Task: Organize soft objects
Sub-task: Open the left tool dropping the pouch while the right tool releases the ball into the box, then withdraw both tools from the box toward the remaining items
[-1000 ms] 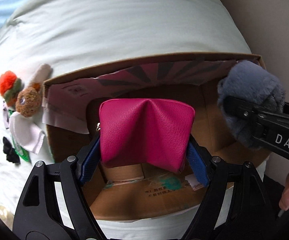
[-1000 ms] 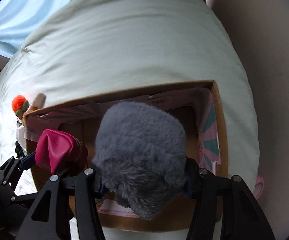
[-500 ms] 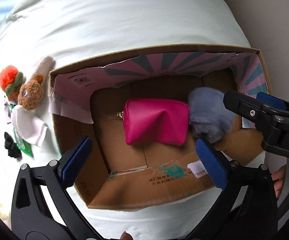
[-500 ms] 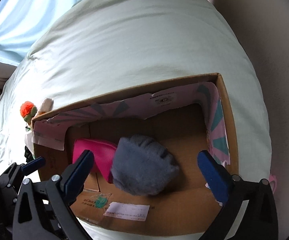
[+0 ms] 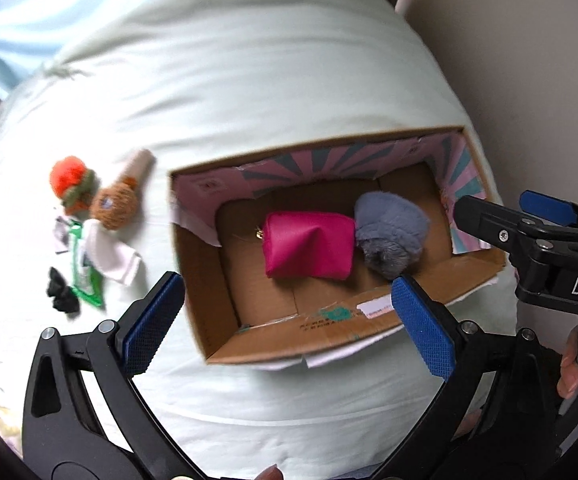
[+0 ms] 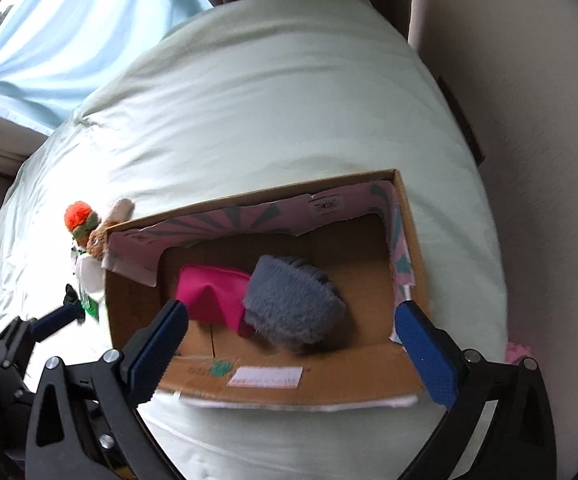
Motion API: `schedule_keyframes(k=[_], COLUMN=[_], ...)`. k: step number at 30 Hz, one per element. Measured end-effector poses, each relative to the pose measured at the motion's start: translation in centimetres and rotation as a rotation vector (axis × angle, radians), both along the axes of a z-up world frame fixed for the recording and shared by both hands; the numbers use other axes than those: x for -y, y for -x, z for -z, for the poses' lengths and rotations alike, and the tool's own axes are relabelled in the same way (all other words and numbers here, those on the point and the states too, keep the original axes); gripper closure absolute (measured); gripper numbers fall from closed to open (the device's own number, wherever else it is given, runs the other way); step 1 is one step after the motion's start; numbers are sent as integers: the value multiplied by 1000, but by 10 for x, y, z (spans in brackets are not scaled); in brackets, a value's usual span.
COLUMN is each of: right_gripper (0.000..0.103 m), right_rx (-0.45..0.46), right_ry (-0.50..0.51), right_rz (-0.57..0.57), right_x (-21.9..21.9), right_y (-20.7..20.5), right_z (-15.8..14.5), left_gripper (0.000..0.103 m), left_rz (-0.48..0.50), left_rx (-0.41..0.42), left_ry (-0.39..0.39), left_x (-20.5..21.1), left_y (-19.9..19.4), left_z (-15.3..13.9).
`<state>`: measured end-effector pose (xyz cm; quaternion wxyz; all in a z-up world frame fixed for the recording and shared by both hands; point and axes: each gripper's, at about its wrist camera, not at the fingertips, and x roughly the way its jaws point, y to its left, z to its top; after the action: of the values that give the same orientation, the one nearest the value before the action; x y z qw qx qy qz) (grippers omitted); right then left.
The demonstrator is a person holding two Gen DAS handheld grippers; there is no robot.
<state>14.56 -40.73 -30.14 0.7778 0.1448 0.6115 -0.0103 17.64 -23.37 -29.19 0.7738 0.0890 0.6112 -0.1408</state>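
An open cardboard box [image 5: 329, 336] [image 6: 289, 392] lies on the pale bed. Inside lie a pink pouch [image 5: 307, 246] [image 6: 213, 294] and a grey fluffy toy [image 5: 391, 232] [image 6: 293, 306], touching each other. My left gripper [image 5: 287, 328] is open and empty, above the box's near left corner. My right gripper [image 6: 289, 344] is open and empty above the box's near wall; it also shows at the right in the left wrist view [image 5: 529, 232]. A small plush doll with an orange pom-pom [image 5: 71, 182] [image 6: 81, 220] and a brown head [image 5: 115, 206] lies left of the box.
A green packet [image 5: 85, 268], a white cloth [image 5: 113, 256] and a small black item [image 5: 61, 294] lie beside the doll on the bed sheet [image 5: 249, 80]. A beige wall [image 6: 529, 120] runs along the right. A blue curtain [image 6: 69, 40] hangs at the back left.
Both grippers opened and dropped the pink pouch and the grey toy into the box, then pulled back and up. The view now shows more of the bed.
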Motion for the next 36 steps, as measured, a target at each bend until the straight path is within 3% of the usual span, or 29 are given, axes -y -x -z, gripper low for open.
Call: schedule_keyframes(k=[7,20,27,36], right_gripper=[0,0,0,0], right_rx=[81,384,508,578], right_ry=[13,174,192,180], right_rz=[-16,-63,-48,-27], right_x=[-13,-78,-127,-207], right_y=[27,102,139,168], right_z=[-66,-190,-224,-238], left_gripper=[1,1,1,1], left_rz=[-44,-142,-194,-184], left_rx=[128,401,503,568], left_ry=[46,104,130,109], left_x=[-34,-145,-219,-296], left_y=[31,109,145,163], left_z=[-69,-184,-215,-222])
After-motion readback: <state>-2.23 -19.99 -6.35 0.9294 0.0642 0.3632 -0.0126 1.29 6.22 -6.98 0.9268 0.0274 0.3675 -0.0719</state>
